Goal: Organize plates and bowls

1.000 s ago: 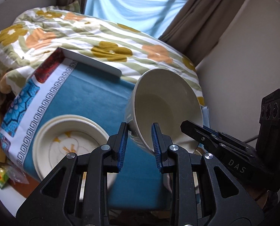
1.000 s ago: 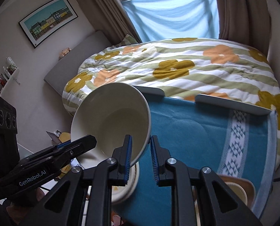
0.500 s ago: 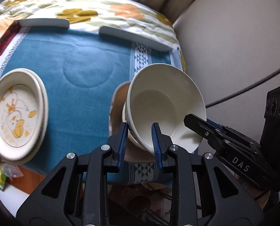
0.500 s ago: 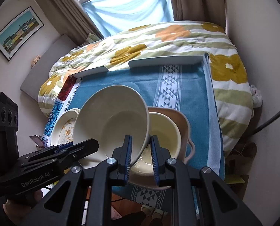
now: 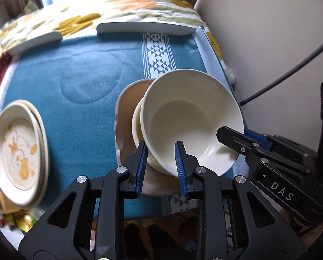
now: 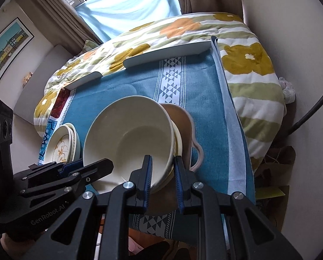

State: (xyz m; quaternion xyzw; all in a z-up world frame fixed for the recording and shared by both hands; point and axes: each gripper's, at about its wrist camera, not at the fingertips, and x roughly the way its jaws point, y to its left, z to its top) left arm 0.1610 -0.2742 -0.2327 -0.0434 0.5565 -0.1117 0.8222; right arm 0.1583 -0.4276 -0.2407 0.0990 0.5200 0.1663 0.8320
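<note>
A large cream bowl (image 5: 189, 117) (image 6: 126, 134) is held by both grippers on opposite sides of its rim. My left gripper (image 5: 161, 160) is shut on its near-left rim; my right gripper (image 6: 162, 173) is shut on its near-right rim. The bowl sits in or just above a smaller yellowish bowl (image 5: 136, 125) (image 6: 177, 140), which rests on a tan dish with a handle (image 5: 126, 101) (image 6: 183, 119). I cannot tell whether the two bowls touch. A stack of cream plates with a duck picture (image 5: 18, 160) (image 6: 61, 145) lies to the left.
The dishes stand on a blue patterned cloth (image 5: 85, 75) (image 6: 204, 82) over a small table in front of a flowered bed quilt (image 6: 243, 60). A white wall (image 5: 269, 43) and a black cable (image 5: 287, 73) are close on the right. Two white rails (image 5: 146, 27) edge the table's far side.
Both grippers have carried the large bowl from over the left plates to the right and down, onto the smaller bowl on the tan dish.
</note>
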